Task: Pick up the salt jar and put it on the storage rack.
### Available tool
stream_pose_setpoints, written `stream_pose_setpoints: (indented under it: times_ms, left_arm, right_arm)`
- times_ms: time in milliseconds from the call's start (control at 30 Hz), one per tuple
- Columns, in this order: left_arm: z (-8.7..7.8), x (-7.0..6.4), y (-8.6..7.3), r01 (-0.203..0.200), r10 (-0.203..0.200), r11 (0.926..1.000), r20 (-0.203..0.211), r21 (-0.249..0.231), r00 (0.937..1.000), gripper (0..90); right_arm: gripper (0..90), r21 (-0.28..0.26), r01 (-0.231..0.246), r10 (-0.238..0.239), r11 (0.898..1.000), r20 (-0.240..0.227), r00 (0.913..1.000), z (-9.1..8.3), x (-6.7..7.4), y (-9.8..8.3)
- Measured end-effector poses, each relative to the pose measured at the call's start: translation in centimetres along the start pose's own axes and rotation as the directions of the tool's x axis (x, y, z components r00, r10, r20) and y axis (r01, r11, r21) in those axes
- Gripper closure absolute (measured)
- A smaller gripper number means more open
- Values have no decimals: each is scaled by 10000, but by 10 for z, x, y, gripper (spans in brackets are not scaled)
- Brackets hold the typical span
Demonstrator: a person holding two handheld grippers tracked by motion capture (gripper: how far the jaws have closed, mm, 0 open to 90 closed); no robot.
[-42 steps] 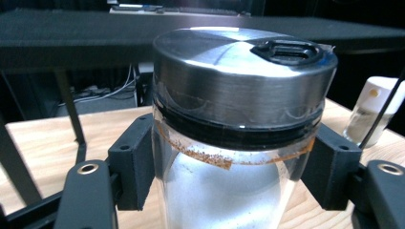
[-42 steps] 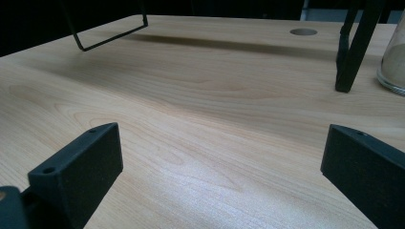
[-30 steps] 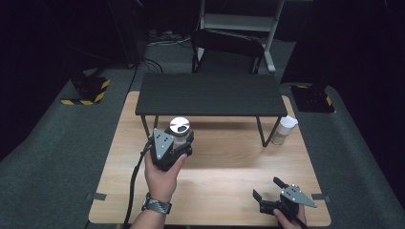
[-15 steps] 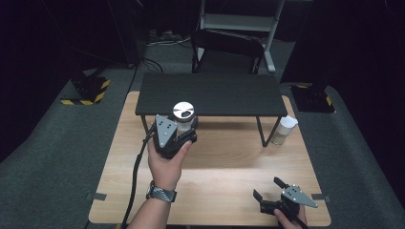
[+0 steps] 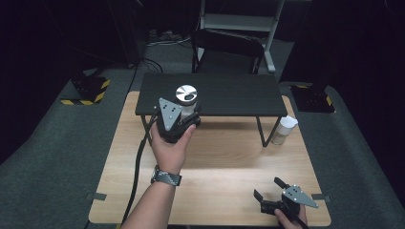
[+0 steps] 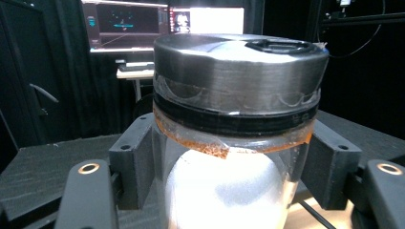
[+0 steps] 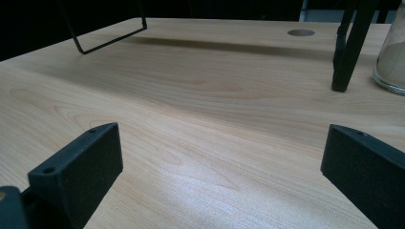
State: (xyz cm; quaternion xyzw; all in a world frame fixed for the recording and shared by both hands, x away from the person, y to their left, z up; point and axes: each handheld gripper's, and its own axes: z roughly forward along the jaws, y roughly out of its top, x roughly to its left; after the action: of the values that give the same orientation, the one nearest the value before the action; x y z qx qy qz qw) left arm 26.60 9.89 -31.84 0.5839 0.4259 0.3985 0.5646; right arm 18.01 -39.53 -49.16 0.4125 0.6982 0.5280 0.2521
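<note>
1. The left gripper is clamped on a clear glass jar with a brushed-metal lid, its pads pressing the glass just under the black collar.
2. The jar hangs in the air at the front edge of the low black shelf standing on the pale wooden table.
3. The step looks like setting the jar onto that shelf: keep it upright, clear the edge before going forward, lower until the base sits flat, then release.
4. The right gripper rests near the table's front corner, jaws apart and empty, well away from a second, white-capped jar.
</note>
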Motion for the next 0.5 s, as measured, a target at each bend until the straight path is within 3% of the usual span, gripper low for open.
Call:
stream_pose_setpoints:
  times_ms: [500]
  left_arm:
    - [46,5,-5,52,-33,9994,-551,349,9985,310]
  right_arm:
    - [4,-45,-62,62,10000,-7,10000,-2,-2,-1]
